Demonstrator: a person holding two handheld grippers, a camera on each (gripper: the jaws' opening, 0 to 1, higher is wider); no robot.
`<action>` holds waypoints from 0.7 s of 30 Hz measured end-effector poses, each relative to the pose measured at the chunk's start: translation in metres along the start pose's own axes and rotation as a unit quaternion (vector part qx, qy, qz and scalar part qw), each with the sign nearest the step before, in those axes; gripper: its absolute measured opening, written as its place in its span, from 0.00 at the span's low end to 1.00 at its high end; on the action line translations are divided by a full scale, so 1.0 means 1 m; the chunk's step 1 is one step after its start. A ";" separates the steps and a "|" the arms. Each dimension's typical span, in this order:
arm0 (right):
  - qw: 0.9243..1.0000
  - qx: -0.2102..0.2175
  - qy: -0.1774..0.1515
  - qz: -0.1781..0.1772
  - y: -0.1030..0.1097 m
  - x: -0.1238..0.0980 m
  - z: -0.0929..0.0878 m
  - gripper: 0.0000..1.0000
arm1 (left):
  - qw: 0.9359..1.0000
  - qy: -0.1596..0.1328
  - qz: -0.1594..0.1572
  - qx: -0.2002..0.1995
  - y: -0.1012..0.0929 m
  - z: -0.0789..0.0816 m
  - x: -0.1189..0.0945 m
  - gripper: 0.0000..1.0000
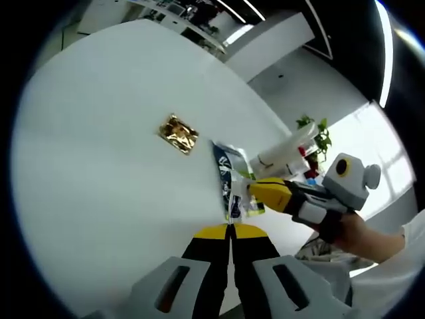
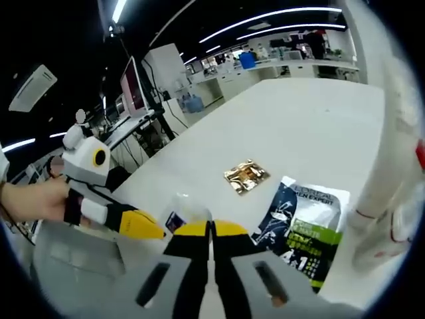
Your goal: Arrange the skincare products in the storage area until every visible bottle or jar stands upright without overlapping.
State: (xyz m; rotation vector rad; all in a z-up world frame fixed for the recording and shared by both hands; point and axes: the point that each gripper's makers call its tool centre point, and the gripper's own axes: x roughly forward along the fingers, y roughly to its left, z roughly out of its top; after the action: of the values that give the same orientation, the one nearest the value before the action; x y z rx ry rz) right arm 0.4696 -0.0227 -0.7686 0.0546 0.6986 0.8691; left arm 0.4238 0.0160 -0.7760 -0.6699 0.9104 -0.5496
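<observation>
A blue, white and green sachet (image 1: 226, 169) (image 2: 302, 219) lies flat on the white table (image 1: 99, 153). A small gold packet (image 1: 178, 133) (image 2: 246, 176) lies beyond it. A white tube with red marks (image 1: 287, 151) (image 2: 388, 159) leans beside the sachet. A small clear item with a label (image 2: 180, 211) (image 1: 239, 206) sits between the two grippers' tips. My left gripper (image 1: 231, 230) (image 2: 159, 232) has its yellow-tipped jaws together just short of that item. My right gripper (image 2: 211, 228) (image 1: 254, 189) is also shut, with its tips at the sachet's near edge.
A person's hand (image 2: 33, 199) (image 1: 362, 232) holds each gripper. The table's far edge (image 1: 219, 63) borders office desks with monitors (image 2: 133, 86). A potted plant (image 1: 313, 126) stands by the window. Wide bare tabletop lies around the gold packet.
</observation>
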 end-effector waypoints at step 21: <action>0.992 -0.108 0.057 -0.041 -0.030 0.043 -0.009 0.01 | 0.999 0.025 0.029 -0.023 0.037 0.008 0.037 0.00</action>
State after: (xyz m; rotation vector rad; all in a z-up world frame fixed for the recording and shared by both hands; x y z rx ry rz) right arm 0.5038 -0.0132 -0.8083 -0.2175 0.7044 0.8684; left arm 0.4550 0.0176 -0.8187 -0.6724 0.9880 -0.4964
